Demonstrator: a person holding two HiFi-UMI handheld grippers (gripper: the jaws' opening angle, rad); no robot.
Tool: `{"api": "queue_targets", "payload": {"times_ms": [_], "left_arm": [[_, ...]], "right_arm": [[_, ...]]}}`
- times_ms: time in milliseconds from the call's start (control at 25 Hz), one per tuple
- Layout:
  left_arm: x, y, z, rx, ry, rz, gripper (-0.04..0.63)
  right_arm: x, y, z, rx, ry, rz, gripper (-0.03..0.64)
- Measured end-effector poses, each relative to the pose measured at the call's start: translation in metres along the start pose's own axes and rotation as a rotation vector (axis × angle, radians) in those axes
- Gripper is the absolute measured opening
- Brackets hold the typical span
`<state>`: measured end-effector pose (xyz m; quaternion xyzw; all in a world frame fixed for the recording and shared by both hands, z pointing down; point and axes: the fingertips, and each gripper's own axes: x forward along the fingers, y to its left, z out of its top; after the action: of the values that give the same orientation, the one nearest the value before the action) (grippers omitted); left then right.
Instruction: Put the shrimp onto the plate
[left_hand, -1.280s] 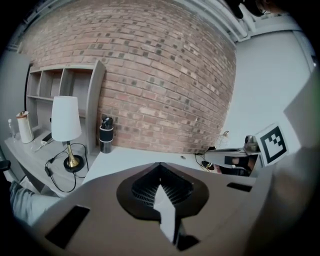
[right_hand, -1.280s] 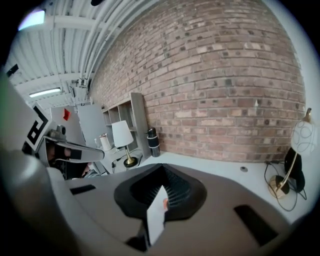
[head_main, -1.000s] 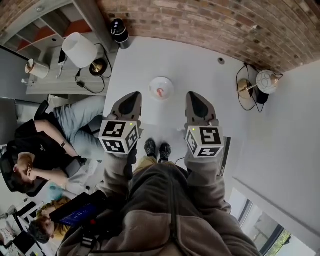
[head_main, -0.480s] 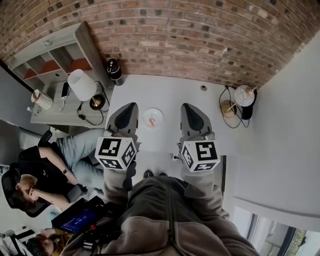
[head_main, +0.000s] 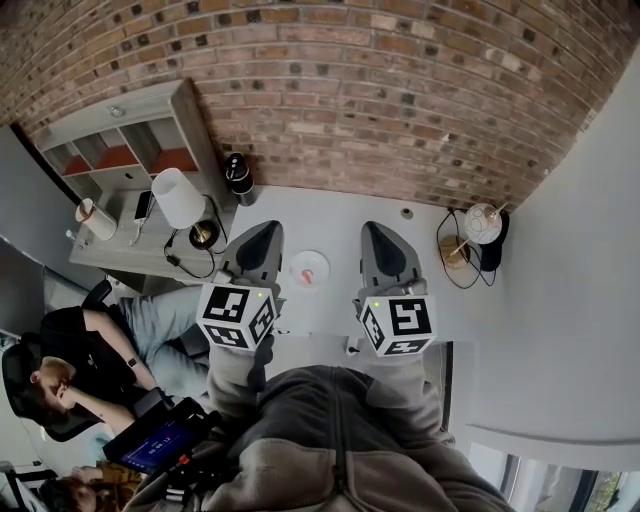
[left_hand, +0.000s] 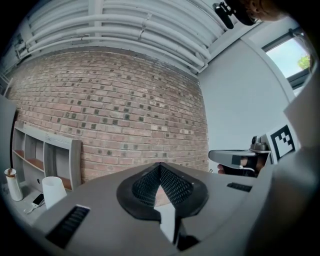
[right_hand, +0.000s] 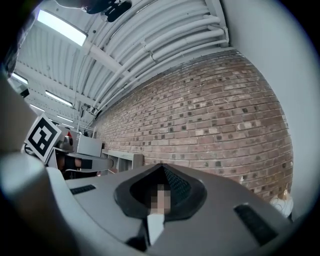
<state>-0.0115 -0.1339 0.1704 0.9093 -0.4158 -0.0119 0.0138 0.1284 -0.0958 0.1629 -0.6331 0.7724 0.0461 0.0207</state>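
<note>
In the head view a small white plate (head_main: 309, 268) rests on the white table (head_main: 340, 215), and a pink shrimp (head_main: 308, 273) lies on it. My left gripper (head_main: 263, 234) hangs to the plate's left and my right gripper (head_main: 374, 232) to its right, both held well above the table. Both are shut with nothing in them. In the left gripper view the left gripper (left_hand: 160, 165) has its jaws together and points at the brick wall. The right gripper (right_hand: 162, 168) likewise points at wall and ceiling. Neither gripper view shows the plate.
A white-shaded lamp (head_main: 180, 198) and a grey shelf unit (head_main: 120, 150) stand at the left, with a black cylinder (head_main: 239, 176) at the table's back corner. A small round lamp (head_main: 481, 226) with cables sits at the right. A seated person (head_main: 80, 350) is at lower left.
The view has pulled back and tilted up: the plate now looks smaller and farther off, with more brick wall showing. Both grippers stay shut and level beside it.
</note>
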Motion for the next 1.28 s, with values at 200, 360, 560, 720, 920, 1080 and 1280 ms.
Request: {"api": "queue_targets", "payload": {"times_ms": [200,360,560,720,920,1080,1280], "left_arm": [[-0.004,0.002,0.005,0.010,-0.005,0.014,0.005],[-0.007,0.001,0.006,0.008,-0.004,0.022,0.005],[-0.012,-0.007,0.002,0.006,0.000,0.017,0.005],[-0.014,-0.011,-0.002,0.000,0.007,0.013,0.005],[-0.016,-0.016,-0.006,-0.007,0.016,0.011,0.005],[-0.016,-0.021,-0.009,-0.008,0.024,0.013,0.005],[-0.015,-0.026,-0.010,-0.005,0.036,0.006,0.005]], "right_arm": [[0.001,0.006,0.008,0.009,-0.027,0.014,0.002],[-0.004,0.005,0.014,0.016,-0.051,-0.006,0.002],[-0.014,0.004,0.014,0.018,-0.059,-0.017,0.000],[-0.019,0.007,0.011,0.021,-0.049,-0.010,0.000],[-0.023,0.006,0.009,0.021,-0.038,-0.007,0.000],[-0.028,0.006,0.007,0.024,-0.035,0.000,0.000],[-0.029,0.006,0.006,0.013,-0.029,0.002,0.000]]}}
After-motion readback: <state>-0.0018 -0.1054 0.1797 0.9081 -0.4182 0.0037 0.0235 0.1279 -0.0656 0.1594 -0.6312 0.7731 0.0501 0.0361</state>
